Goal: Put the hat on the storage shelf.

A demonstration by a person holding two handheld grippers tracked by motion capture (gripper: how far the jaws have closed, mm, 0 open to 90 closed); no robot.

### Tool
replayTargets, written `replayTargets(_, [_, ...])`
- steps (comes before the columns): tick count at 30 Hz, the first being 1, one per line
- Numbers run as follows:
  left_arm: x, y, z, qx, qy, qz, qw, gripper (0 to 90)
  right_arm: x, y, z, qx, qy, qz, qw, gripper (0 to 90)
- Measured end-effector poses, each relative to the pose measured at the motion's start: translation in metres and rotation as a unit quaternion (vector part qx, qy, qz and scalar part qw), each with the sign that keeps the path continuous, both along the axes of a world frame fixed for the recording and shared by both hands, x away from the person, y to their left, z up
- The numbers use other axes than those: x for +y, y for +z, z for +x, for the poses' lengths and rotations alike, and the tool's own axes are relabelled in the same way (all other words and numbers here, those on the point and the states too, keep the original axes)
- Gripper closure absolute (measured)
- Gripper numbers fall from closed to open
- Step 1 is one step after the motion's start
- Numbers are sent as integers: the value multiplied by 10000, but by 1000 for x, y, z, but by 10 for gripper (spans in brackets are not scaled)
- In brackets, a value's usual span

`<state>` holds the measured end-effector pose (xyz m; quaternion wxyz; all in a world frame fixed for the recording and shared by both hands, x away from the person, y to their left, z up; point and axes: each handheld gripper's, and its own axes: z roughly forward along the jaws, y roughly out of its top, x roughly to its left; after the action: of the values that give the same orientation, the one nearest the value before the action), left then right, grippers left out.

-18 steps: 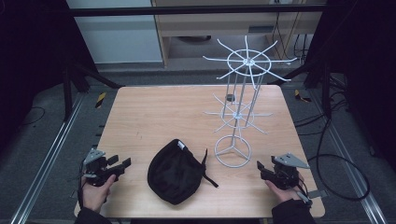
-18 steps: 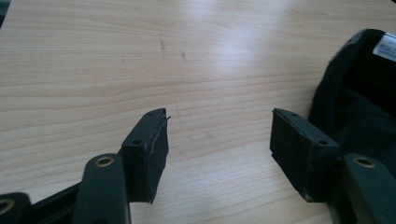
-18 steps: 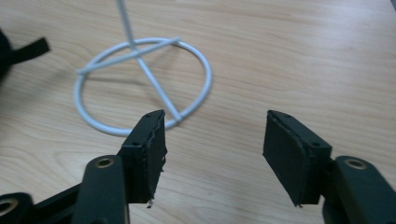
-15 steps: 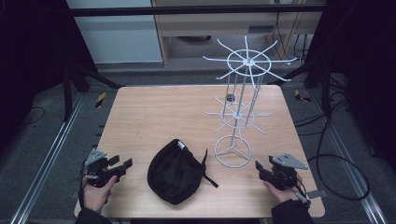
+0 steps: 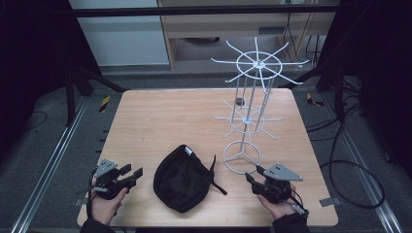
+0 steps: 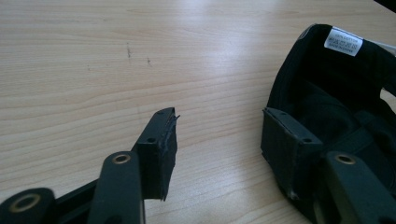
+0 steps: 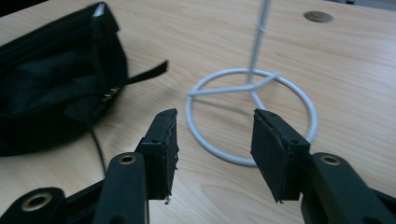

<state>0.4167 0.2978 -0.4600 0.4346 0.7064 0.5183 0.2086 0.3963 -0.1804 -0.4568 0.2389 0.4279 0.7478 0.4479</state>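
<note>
The black cap (image 5: 182,177) lies upside down near the table's (image 5: 160,116) front edge, between my two hands, its opening facing up with a white label (image 6: 343,41) inside the rim and a strap (image 5: 214,174) trailing toward 3 o'clock. The white wire rack (image 5: 248,111) stands just beyond it at about 1 o'clock, its ring base (image 7: 252,116) flat on the wood.

My left tongs (image 5: 130,175) sit at the cap's 9 o'clock, jaws apart and empty; in the left gripper view one pad (image 6: 289,144) is already right against the cap's rim while the other is over bare wood. My right tongs (image 5: 251,179) are at the cap's 3 o'clock, jaws likewise apart and empty, aimed between the strap and the ring base.

I judge the step in hand is the first grasp, most likely to hang the cap on the rack. To do it well I'd slide the left tongs so the stiff rim sits between the pads, one inside and one outside, and bite the doubled edge rather than loose crown cloth, which would fold and slip. The right tongs should take the opposite rim, not the strap, and stay off the ring base, since a nudge could tip that light rack. Lift both sides level so the opening stays wide.
</note>
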Motion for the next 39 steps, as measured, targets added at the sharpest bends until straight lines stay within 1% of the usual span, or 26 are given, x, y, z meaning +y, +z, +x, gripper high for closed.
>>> replayTargets(2, [-1,-1,-1,40,-22,-24,10000,464,6,2,-1,-27,85,13,10000,516])
replayTargets(3, [-3,-1,-2,55,-33,13,10000,477,15,5,-1,-53,205,9,9998,527])
replayTargets(5, [-4,0,-3,57,-45,23,10000,485,18,6,-1,-60,250,7,9997,530])
replayTargets(6, [-7,-1,-4,68,-68,51,9999,486,26,10,0,-74,380,26,9992,537])
replayTargets(10, [-11,0,-7,44,-107,77,9999,499,43,15,2,-42,628,46,9980,544])
replayTargets(12, [-13,0,-8,69,-138,90,9998,502,52,18,4,-51,729,25,9973,545])
replayTargets(13, [-13,0,-8,69,-138,90,9998,507,52,18,4,-51,729,25,9973,545])
replayTargets(15, [-15,-1,-8,113,-158,101,9998,513,66,22,8,-54,867,42,9962,548])
replayTargets(16, [-16,-1,-8,143,-188,113,9997,513,66,22,8,-54,867,42,9962,548])
replayTargets(18, [-21,-3,-9,212,-279,129,9993,513,82,25,13,-35,1001,41,9950,547])
replayTargets(19, [-21,-3,-9,212,-279,129,9993,512,82,25,13,-35,1001,41,9950,547])
replayTargets(20, [-23,-3,-9,244,-326,118,9991,512,87,25,15,-27,1042,16,9946,546])
replayTargets(21, [-25,-3,-10,267,-359,140,9989,513,99,25,20,-6,1124,-55,9937,544])
replayTargets(23, [-28,-4,-10,294,-398,186,9986,512,103,24,22,-8,1137,-72,9935,542])
replayTargets(25, [-31,-6,-10,362,-433,213,9982,512,112,23,29,40,1138,-121,9934,537])
replayTargets(26, [-32,-7,-10,385,-449,252,9979,512,115,22,31,58,1141,-130,9934,535])
replayTargets(27, [-36,-10,-9,453,-486,361,9971,512,122,21,38,98,1139,-221,9932,535])
replayTargets(29, [-37,-11,-9,492,-506,407,9967,512,125,21,41,119,1121,-250,9933,536])
replayTargets(30, [-40,-14,-8,595,-543,445,9958,513,130,19,48,141,1097,-282,9935,539])
replayTargets(31, [-40,-14,-8,595,-543,445,9958,517,133,19,51,155,1080,-300,9936,542])
replayTargets(32, [-41,-16,-6,724,-578,445,9947,524,135,18,55,164,1063,-332,9936,545])
replayTargets(33, [-41,-16,-6,724,-578,445,9947,529,135,18,55,164,1063,-332,9936,545])
replayTargets(35, [-43,-19,-4,850,-593,413,9938,544,141,12,66,268,998,-352,9940,560])
replayTargets(36, [-44,-21,-2,927,-619,402,9930,556,142,11,68,300,1001,-374,9938,564])
replayTargets(37, [-44,-21,-2,927,-619,402,9930,568,142,11,68,300,1001,-374,9938,564])
replayTargets(39, [-46,-23,1,1045,-672,398,9915,590,147,6,73,382,998,-445,9933,580])
